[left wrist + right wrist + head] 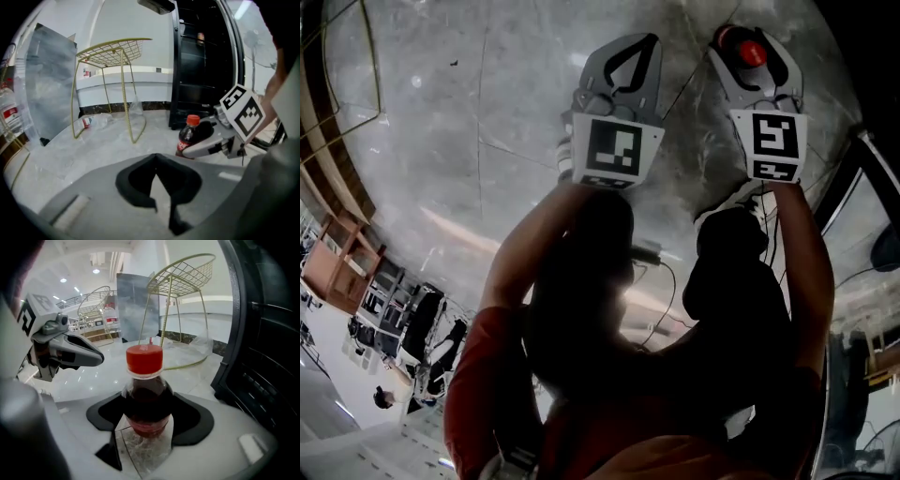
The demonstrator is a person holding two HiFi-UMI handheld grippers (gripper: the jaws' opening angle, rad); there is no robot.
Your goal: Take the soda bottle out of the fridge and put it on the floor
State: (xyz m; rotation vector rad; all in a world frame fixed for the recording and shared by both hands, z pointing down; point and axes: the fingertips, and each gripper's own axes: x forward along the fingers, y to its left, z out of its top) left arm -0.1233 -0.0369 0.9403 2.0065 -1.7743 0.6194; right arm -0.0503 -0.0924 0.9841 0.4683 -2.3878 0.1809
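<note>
A soda bottle (146, 394) with dark drink, a red cap and a red label stands upright between the black pads of my right gripper (148, 401), which is shut on its body. In the head view the bottle's cap (752, 52) shows inside the right gripper (750, 39), over the marble floor (469, 112). From the left gripper view the bottle (187, 136) hangs low over the floor in front of the fridge; whether it touches I cannot tell. My left gripper (155, 157) is shut with nothing in it, beside the right one (649, 39).
The black fridge (201, 70) stands open just right of the bottle (267, 357). A gold wire stool (112, 61) and a grey panel (51, 79) stand further back on the floor, with crumpled clear plastic (133, 110) at the stool's foot. Cables (661, 309) trail near the person's feet.
</note>
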